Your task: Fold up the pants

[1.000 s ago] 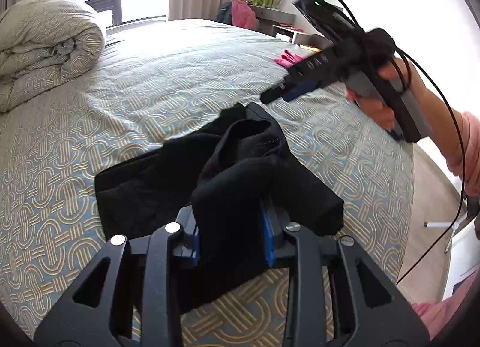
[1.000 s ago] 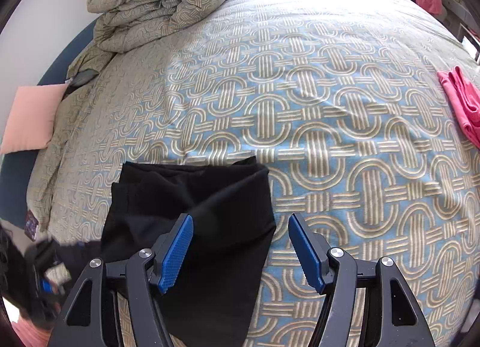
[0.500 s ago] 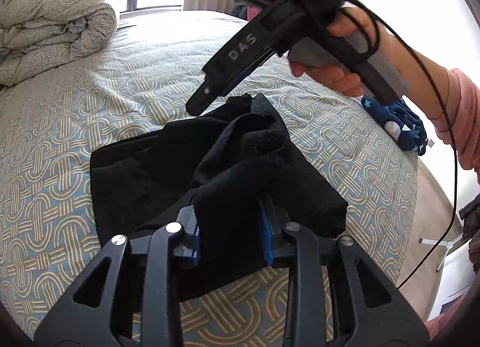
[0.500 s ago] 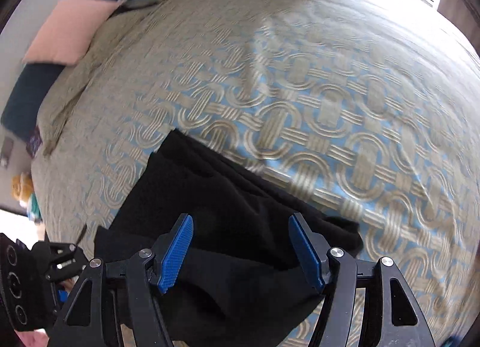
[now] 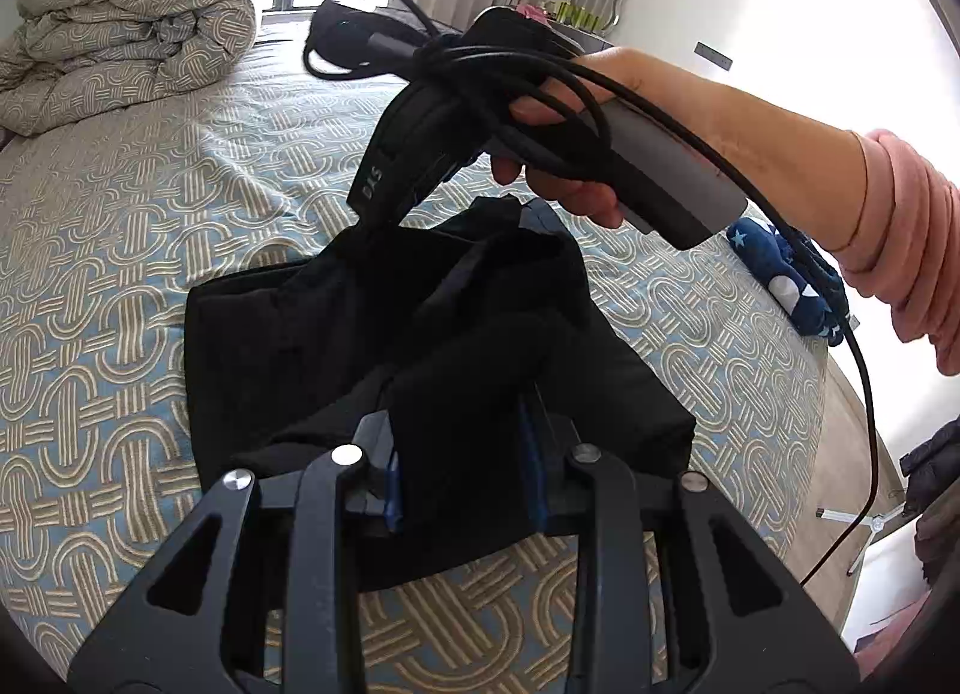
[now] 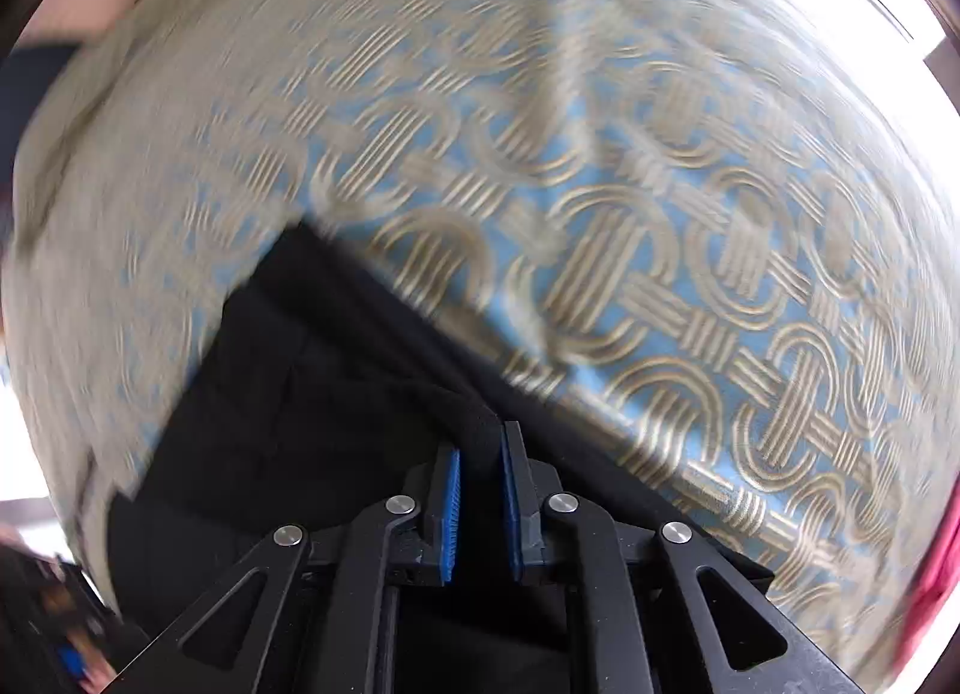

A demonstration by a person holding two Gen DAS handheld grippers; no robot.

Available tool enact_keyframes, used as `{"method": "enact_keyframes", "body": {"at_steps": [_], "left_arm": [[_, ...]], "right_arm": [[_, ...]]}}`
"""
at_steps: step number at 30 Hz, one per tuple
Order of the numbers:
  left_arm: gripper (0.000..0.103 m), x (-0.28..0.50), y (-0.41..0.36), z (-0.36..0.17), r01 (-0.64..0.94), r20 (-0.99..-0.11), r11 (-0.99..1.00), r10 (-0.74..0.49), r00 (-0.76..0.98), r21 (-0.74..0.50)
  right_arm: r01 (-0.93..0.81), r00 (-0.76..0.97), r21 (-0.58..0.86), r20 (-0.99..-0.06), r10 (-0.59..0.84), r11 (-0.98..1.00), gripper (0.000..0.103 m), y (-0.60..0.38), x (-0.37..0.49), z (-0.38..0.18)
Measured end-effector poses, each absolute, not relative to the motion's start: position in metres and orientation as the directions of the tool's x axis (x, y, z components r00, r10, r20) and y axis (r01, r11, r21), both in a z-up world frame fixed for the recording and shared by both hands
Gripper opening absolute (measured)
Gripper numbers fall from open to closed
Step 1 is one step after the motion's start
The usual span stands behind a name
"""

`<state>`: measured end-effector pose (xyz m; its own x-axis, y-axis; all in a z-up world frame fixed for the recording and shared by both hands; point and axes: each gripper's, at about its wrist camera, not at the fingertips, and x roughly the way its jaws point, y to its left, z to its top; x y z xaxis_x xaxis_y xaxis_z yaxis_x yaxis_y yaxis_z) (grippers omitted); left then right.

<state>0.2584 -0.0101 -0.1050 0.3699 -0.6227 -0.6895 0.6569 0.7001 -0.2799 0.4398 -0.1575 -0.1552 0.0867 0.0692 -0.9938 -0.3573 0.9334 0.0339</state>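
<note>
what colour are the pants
Black. The pants show best in the left wrist view, lying on the patterned bedspread.

- Bed (image 5: 150, 202): covered by a blue spread with a tan interlocking-loop pattern.
- Black pants (image 5: 288, 346): lie partly folded near the middle of the bed.
- Rolled duvet (image 5: 120, 45): same pattern, at the far left.
- Navy star-print cloth (image 5: 786, 280): at the right edge.

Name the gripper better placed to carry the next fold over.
Probably the left gripper: it is shut on a thick raised bunch of the black fabric pants, while the right gripper only pinches a thin edge.
</note>
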Motion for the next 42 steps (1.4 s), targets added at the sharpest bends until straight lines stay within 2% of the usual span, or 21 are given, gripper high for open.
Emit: {"method": "enact_keyframes", "body": {"at_steps": [1, 4, 7, 10, 13, 18, 22, 23, 24, 25, 34, 37, 42], "left_arm": [[0.033, 0.26, -0.01, -0.106, 0.649, -0.692, 0.706, -0.619, 0.371, -0.284], [0.033, 0.263, -0.004, -0.106, 0.629, -0.689, 0.71, -0.628, 0.362, -0.317], [0.033, 0.264, -0.001, -0.105, 0.622, -0.69, 0.717, -0.623, 0.368, -0.316], [0.033, 0.269, 0.002, -0.105, 0.597, -0.688, 0.724, -0.628, 0.363, -0.345], [0.033, 0.27, 0.003, -0.105, 0.584, -0.694, 0.733, -0.621, 0.364, -0.349], [0.034, 0.271, 0.002, -0.105, 0.585, -0.696, 0.733, -0.619, 0.363, -0.347], [0.034, 0.274, 0.004, -0.106, 0.582, -0.695, 0.733, -0.621, 0.362, -0.352], [0.034, 0.274, 0.004, -0.105, 0.582, -0.695, 0.733, -0.622, 0.362, -0.352], [0.034, 0.275, 0.005, -0.105, 0.582, -0.694, 0.733, -0.622, 0.363, -0.353], [0.034, 0.275, 0.006, -0.105, 0.581, -0.693, 0.733, -0.623, 0.364, -0.354], [0.034, 0.287, 0.017, -0.104, 0.526, -0.693, 0.757, -0.615, 0.375, -0.388], [0.034, 0.298, 0.025, -0.102, 0.499, -0.695, 0.775, -0.602, 0.393, -0.388], [0.034, 0.335, 0.035, -0.098, 0.461, -0.715, 0.815, -0.551, 0.43, -0.351]], "right_arm": [[-0.319, 0.106, 0.057, -0.99, 0.096, 0.946, 0.01, -0.165, 0.446, -0.154], [-0.383, 0.032, 0.103, -0.992, 0.125, 0.918, 0.015, -0.162, 0.443, -0.158], [-0.423, 0.084, 0.054, -0.992, 0.099, 0.904, 0.03, -0.154, 0.436, -0.142], [-0.435, 0.128, 0.13, -0.971, 0.204, 0.891, 0.046, -0.146, 0.436, -0.116], [-0.476, 0.067, 0.208, -0.96, 0.271, 0.854, 0.05, -0.112, 0.437, -0.112], [-0.587, -0.002, 0.084, -0.995, 0.103, 0.805, 0.05, -0.052, 0.427, -0.149], [-0.601, -0.036, 0.046, -0.999, 0.031, 0.798, 0.05, -0.032, 0.42, -0.171], [-0.603, -0.008, -0.004, -1.0, -0.011, 0.798, 0.044, -0.027, 0.419, -0.175], [-0.599, 0.006, -0.033, -0.999, -0.036, 0.8, 0.032, -0.024, 0.421, -0.179], [-0.589, 0.008, -0.039, -0.999, -0.042, 0.807, 0.007, -0.021, 0.422, -0.181], [-0.493, 0.055, 0.065, -0.993, 0.106, 0.868, 0.007, -0.017, 0.451, -0.146], [-0.479, 0.076, 0.116, -0.982, 0.173, 0.87, 0.021, -0.023, 0.466, -0.134], [-0.365, 0.2, 0.159, -0.949, 0.244, 0.917, 0.028, -0.082, 0.462, -0.087]]}}
